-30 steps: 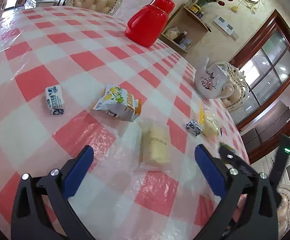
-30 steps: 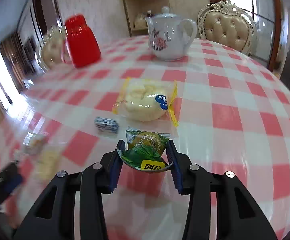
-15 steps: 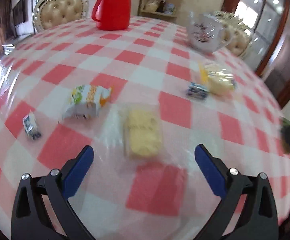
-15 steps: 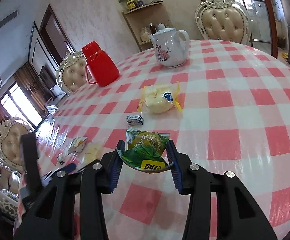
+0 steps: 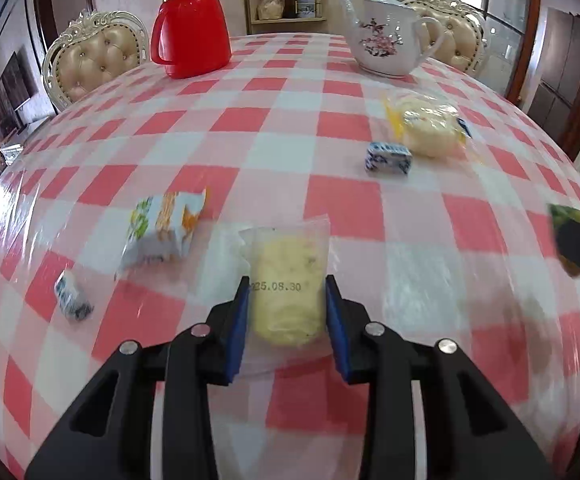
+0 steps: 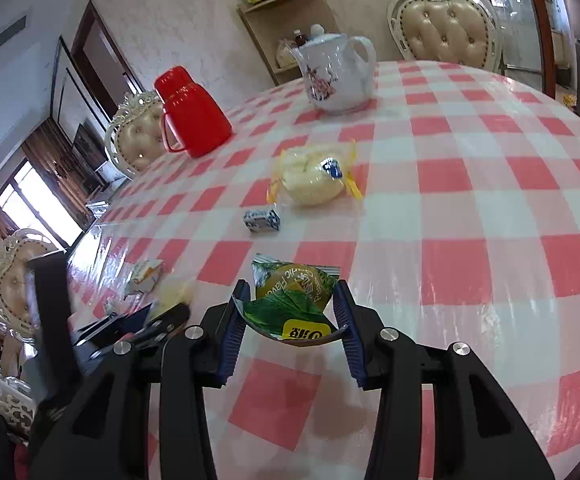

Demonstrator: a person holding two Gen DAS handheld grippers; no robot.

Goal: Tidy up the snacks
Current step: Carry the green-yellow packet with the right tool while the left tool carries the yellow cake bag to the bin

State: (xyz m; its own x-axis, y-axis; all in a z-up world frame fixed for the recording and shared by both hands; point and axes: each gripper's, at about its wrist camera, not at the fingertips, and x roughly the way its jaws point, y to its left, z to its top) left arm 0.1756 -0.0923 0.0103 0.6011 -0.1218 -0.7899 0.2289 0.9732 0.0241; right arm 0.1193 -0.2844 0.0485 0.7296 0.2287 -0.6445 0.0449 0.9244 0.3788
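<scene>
Left tongs [image 5: 286, 312] clenched on your yellow cake pack [image 5: 286, 280], low over the worktop [image 5: 330, 128] | right tongs [image 6: 290, 320] gripping the green snack packet [image 6: 290, 300], likely for grouping | other snacks lie scattered.

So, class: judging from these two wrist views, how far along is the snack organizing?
Nothing looks grouped yet. In hand: the left tool grips a clear-wrapped yellow cake; the right tool holds a green packet. Left scattered: a bread bun bag, two blue-white candies and an orange-green packet.
</scene>
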